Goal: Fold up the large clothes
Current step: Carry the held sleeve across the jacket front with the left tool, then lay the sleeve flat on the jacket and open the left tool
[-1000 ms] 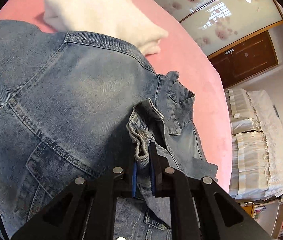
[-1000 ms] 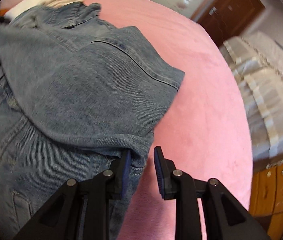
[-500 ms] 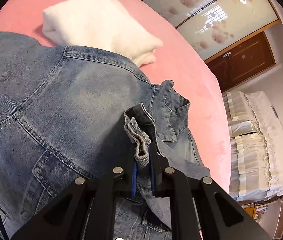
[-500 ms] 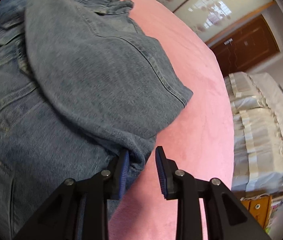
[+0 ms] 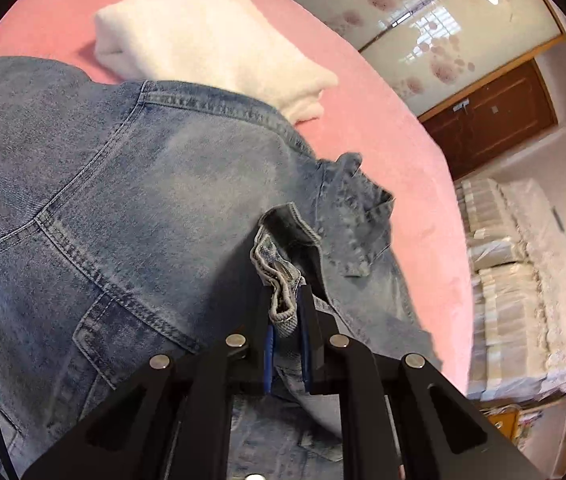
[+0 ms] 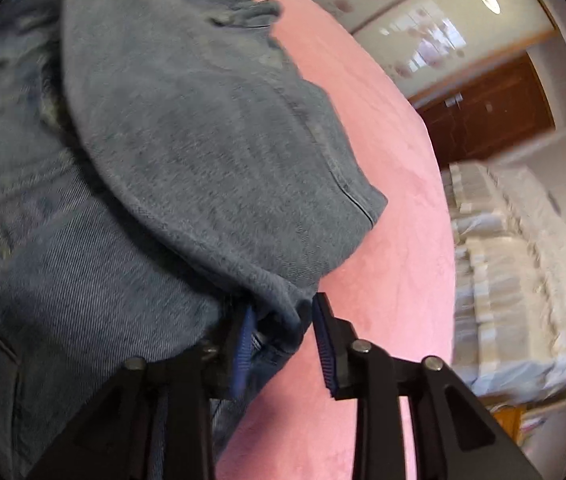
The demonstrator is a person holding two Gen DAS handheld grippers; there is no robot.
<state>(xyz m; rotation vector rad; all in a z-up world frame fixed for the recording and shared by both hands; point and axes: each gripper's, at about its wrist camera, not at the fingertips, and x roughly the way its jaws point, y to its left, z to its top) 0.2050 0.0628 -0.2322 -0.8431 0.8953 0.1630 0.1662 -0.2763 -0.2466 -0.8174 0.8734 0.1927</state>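
Pink bed (image 5: 395,148) carries the denim jacket (image 5: 123,208); left hand-held gripper (image 5: 286,332) pinches its bunched hem for folding; right hand-held gripper (image 6: 283,334) gapes beside the sleeve (image 6: 203,140), gripping nothing.

There are no words, numbers or signs that can be read in either view; the far shelf things are too small and blurry to tell

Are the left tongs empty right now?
No, the left tongs are clamped on a bunched hem of the denim jacket, pinched between the blue pads.
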